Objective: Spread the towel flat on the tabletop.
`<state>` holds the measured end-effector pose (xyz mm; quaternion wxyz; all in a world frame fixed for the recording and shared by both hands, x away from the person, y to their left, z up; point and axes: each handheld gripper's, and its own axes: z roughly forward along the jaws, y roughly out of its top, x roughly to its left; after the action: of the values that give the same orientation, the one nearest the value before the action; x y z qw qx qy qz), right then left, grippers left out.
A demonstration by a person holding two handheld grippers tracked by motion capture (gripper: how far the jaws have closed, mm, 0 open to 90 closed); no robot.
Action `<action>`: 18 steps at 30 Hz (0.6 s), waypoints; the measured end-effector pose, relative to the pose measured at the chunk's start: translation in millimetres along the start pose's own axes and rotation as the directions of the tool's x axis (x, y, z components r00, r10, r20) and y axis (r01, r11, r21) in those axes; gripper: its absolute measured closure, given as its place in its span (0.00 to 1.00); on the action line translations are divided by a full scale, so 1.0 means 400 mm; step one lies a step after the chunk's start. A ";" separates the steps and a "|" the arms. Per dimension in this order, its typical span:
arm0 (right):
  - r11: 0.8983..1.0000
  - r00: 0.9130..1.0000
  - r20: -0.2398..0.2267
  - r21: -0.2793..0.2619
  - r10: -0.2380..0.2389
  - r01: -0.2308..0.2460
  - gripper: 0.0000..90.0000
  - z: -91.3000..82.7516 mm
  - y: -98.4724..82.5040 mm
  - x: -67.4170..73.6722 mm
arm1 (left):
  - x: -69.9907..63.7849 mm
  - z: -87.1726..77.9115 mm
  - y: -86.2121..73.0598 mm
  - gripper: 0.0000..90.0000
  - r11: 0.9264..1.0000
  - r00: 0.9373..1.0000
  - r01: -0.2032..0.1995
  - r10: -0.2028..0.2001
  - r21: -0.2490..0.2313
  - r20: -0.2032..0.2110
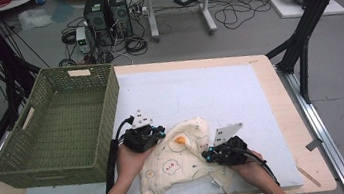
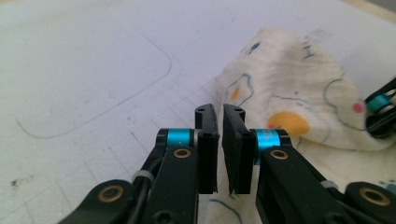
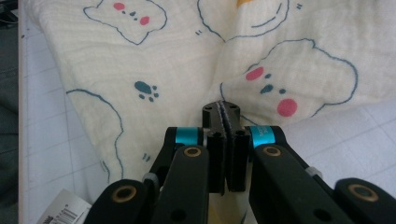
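Note:
A cream cloth (image 1: 178,161) printed with bears and fried eggs lies crumpled on the white mat near the table's front edge. My left gripper (image 1: 157,135) is at the cloth's upper left edge. In the left gripper view its jaws (image 2: 220,109) stand a narrow slit apart with nothing between them, over bare mat beside the cloth (image 2: 299,84). My right gripper (image 1: 207,157) is at the cloth's right side. In the right gripper view it (image 3: 223,106) is shut on a thin edge of the cloth (image 3: 187,60).
A green woven basket (image 1: 110,105) stands at the table's left, close to my left hand. The white mat (image 1: 200,93) stretches behind the cloth. A paper tag (image 3: 60,214) lies by the cloth's corner. Cables and computers sit on the floor beyond.

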<state>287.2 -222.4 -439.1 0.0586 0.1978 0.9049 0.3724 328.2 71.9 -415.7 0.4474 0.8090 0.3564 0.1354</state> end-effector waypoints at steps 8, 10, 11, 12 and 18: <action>1.000 1.000 -0.008 -0.002 0.001 -0.001 0.99 -0.001 -0.001 -0.004 | -0.024 0.080 -0.019 0.80 0.985 0.998 -0.034 0.024 0.167 0.063; 1.000 1.000 -0.011 -0.004 0.001 -0.001 0.99 0.000 -0.002 -0.005 | -0.030 0.082 -0.018 0.79 0.986 0.998 -0.044 0.035 0.159 0.057; 1.000 1.000 -0.011 -0.003 0.005 -0.005 0.99 -0.001 -0.002 -0.005 | -0.032 0.083 -0.017 0.80 0.985 0.997 -0.054 0.045 0.161 0.057; 1.000 1.000 -0.014 -0.003 0.005 -0.005 0.99 0.000 -0.002 -0.006 | -0.034 0.083 -0.017 0.82 0.985 0.997 -0.063 0.054 0.162 0.058; 1.000 1.000 -0.019 -0.005 0.011 -0.011 0.99 0.000 -0.002 -0.008 | -0.041 0.060 -0.005 0.99 0.988 0.995 -0.103 0.104 0.112 -0.007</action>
<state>289.9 -224.0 -439.6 0.0485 0.1993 0.9033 0.3768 328.6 46.2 -429.2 0.3916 0.8492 0.3239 0.1436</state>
